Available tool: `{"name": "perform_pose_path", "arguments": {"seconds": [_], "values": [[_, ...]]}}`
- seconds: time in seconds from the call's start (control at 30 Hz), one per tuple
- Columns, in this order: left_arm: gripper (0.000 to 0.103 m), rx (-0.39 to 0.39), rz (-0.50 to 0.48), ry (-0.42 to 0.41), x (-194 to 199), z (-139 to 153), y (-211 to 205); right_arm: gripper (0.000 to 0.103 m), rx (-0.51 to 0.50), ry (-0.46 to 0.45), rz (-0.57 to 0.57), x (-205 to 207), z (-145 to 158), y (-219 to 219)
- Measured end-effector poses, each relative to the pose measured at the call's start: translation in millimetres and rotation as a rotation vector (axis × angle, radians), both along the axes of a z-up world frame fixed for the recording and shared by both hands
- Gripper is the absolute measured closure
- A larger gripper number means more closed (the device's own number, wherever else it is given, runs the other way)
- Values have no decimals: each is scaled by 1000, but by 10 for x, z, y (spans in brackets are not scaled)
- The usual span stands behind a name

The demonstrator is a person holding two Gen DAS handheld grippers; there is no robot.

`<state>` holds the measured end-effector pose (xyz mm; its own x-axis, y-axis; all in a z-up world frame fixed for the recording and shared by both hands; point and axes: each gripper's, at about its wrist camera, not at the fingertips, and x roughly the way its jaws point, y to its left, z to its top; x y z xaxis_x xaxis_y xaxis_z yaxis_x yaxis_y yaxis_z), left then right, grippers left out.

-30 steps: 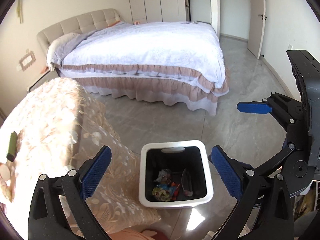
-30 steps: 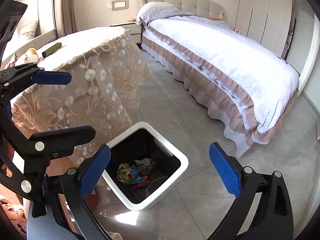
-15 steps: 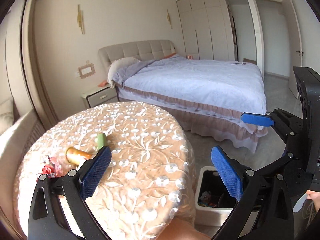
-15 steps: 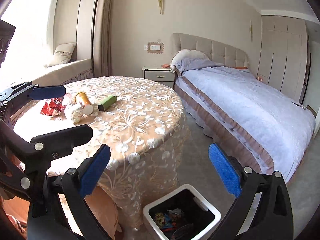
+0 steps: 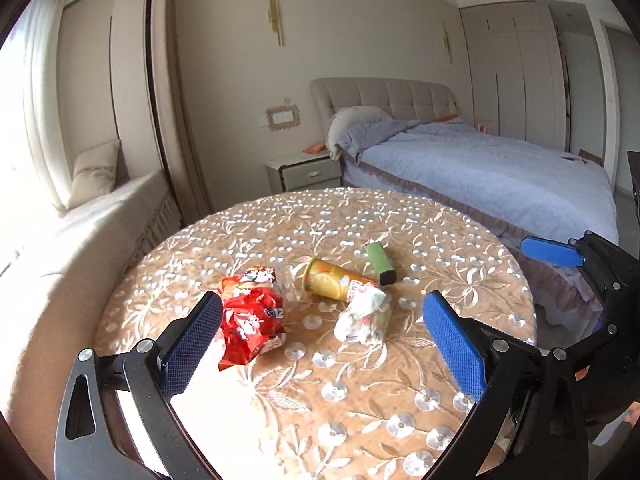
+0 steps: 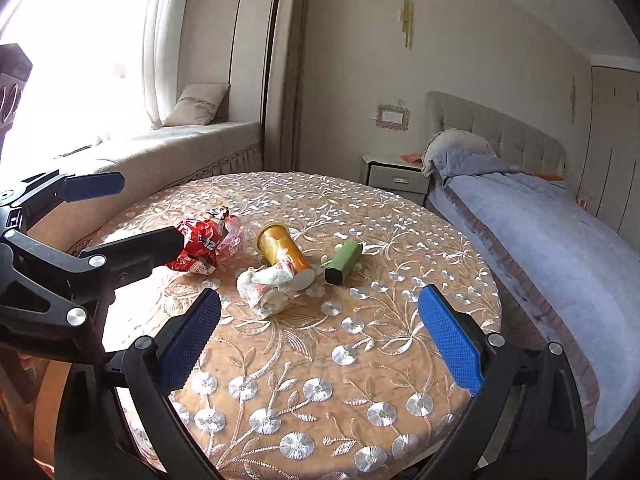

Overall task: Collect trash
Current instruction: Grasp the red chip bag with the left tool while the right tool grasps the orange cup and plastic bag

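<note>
Trash uncollected on counter (image 5: pixel 460 240): red snack wrapper (image 5: pixel 250 316), orange cup (image 5: pixel 336 282), crumpled wad (image 5: pixel 364 316), green tube (image 5: pixel 379 258); left claw (image 5: pixel 322 346) and right claw (image 6: pixel 320 342) spread, empty.

We are seeing the left gripper (image 5: pixel 322 344) and the right gripper (image 6: pixel 319 338) as black linkage frames; silver screw heads are showing at the pivots, and textured blue pads (image 6: pixel 450 339) are lining the fingers.

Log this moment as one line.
left hand-held gripper open | right hand-held gripper open | red wrapper, orange cup, green tube on table
</note>
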<state>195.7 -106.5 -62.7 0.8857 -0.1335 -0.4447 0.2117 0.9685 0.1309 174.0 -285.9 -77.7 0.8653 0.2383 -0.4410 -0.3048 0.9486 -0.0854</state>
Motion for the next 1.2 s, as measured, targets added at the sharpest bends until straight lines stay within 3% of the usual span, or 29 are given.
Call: {"name": "perform_pose_path", "arguments": {"seconds": [0.2,0.37,0.77,0.97,1.0,1.03,1.07,1.2], "values": [[5,7,48,90,384,-218,388,5,-69,55,145,307,-189,310],[5,16,62,175,695,-429,550,5,-205,109,260,704,-379,433],[5,59,48,282,1190,-703,477,5,-240,291,469,1592,-632,539],[6,-3,29,377,1437,-808,519,5,-260,361,534,1772,-737,687],[10,-6,31,388,1464,-833,525,15,-257,363,544,1774,-746,682],[27,-6,27,398,1485,-862,522,17,-251,365,546,1766,-757,671],[36,-6,23,410,1504,-896,518,21,-244,368,550,1767,-755,674],[39,36,22,391,1484,-936,448,29,-241,364,549,1736,-753,668]]}}
